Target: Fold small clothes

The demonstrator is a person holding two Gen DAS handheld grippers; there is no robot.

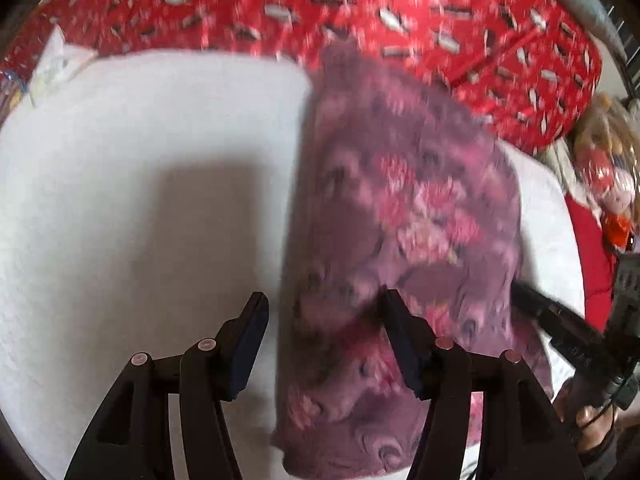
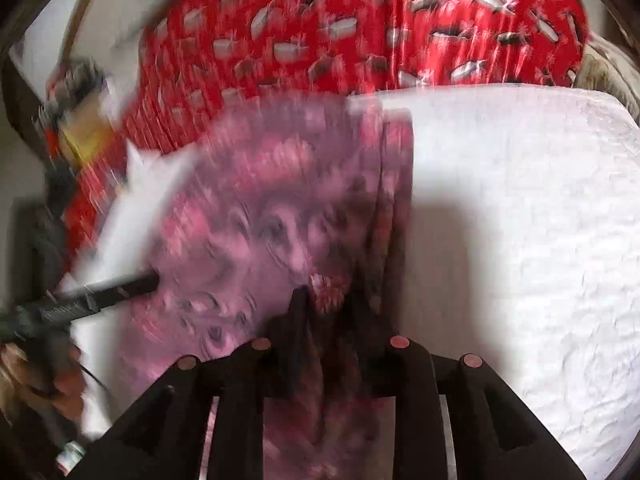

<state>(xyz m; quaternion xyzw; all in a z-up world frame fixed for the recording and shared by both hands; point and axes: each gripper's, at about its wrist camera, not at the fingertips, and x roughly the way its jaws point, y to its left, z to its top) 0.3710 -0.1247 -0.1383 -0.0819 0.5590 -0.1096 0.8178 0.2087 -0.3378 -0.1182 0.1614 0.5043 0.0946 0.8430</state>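
Purple floral garment (image 1: pixel 400 216) lies on the white padded surface (image 1: pixel 140 200), a long narrow strip running away from both cameras toward the red patterned bedding (image 1: pixel 360 8) behind. It looks already doubled lengthwise: the right wrist view shows a stack of layered edges along its right side. Both views are motion-blurred, so fine detail of seams and hems is lost. Left gripper (image 1: pixel 324 340) stands wide, jaws apart; its left finger is over bare white surface, its right finger over the cloth's near left part, and nothing is pinched between them. Right gripper (image 2: pixel 324 304) is narrow, jaws slightly parted, with a fold of the pink-purple cloth bunched between the fingers; I cannot tell whether the pads press on it or have let go. Handling judgement: thin, light, limp fabric, probably a jersey or fleece knit; it will drape and sag, hold no shape, and creep out of a fold if dragged. Not fragile, not slippery on this textured cover, which should give some friction. Best hold, I judge: pinch through all layers at the 2 near corners, 1 per gripper, close to the edge so the stacked edges stay aligned, then lift and carry them toward the far end. Grabbing only the top layer would peel the earlier fold open.
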